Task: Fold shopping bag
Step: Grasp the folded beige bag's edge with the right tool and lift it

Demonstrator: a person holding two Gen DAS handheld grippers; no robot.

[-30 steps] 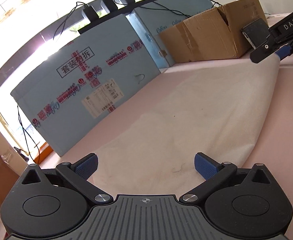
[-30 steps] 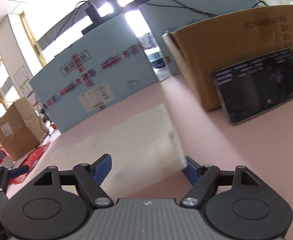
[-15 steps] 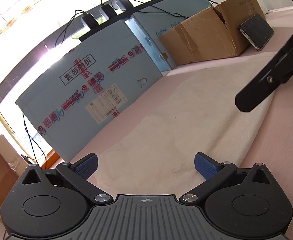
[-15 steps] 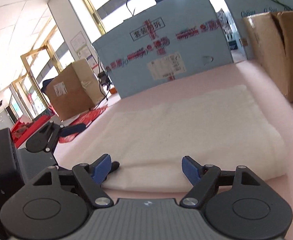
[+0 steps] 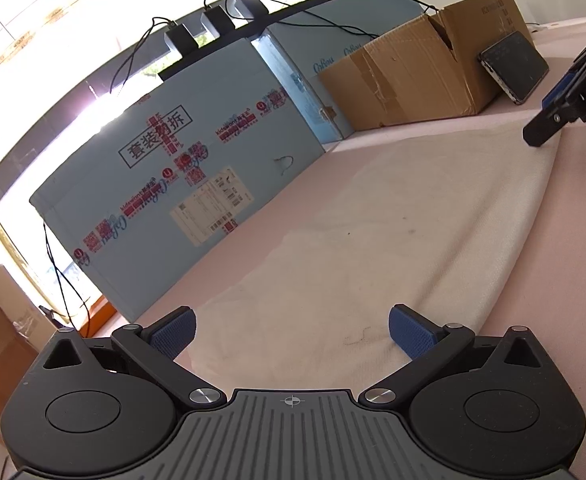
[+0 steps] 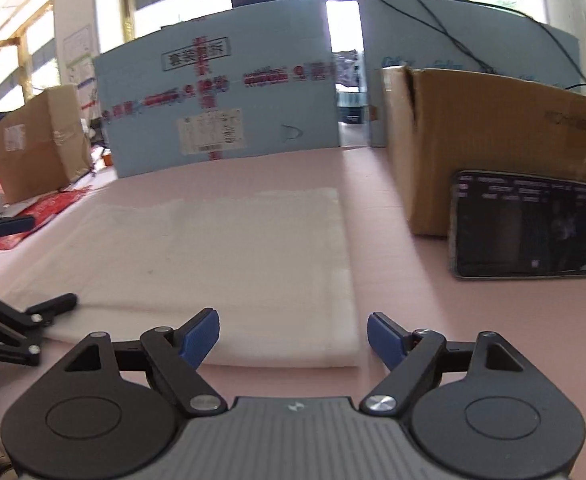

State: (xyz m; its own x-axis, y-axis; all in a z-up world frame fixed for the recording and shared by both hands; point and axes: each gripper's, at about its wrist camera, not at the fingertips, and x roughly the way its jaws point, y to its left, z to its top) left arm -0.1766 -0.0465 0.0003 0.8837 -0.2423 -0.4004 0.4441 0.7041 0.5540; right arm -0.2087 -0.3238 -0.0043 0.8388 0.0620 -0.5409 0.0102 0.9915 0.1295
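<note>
right gripper (image 5: 565, 100): being cut off at the right edge, left wrist view
left gripper (image 6: 33, 312): running off the left edge
phone (image 6: 531, 226) text: blurring, unreadable

right tongs (image 6: 291, 334) widened (nothing between), swung back

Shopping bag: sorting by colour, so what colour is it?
Plain off-white shopping bag, clearest in the right wrist view.

Cream-white shopping bag (image 6: 229, 256), faint dark specks, on pale pink table cover (image 6: 473, 320). Black grippers with blue finger pads (image 6: 199, 336), ribbed grey housing. Far: light blue panel (image 5: 197, 184), red-and-black print, white label. Right: brown cardboard box (image 6: 493, 140); black-screened phone (image 6: 529, 228).
</note>
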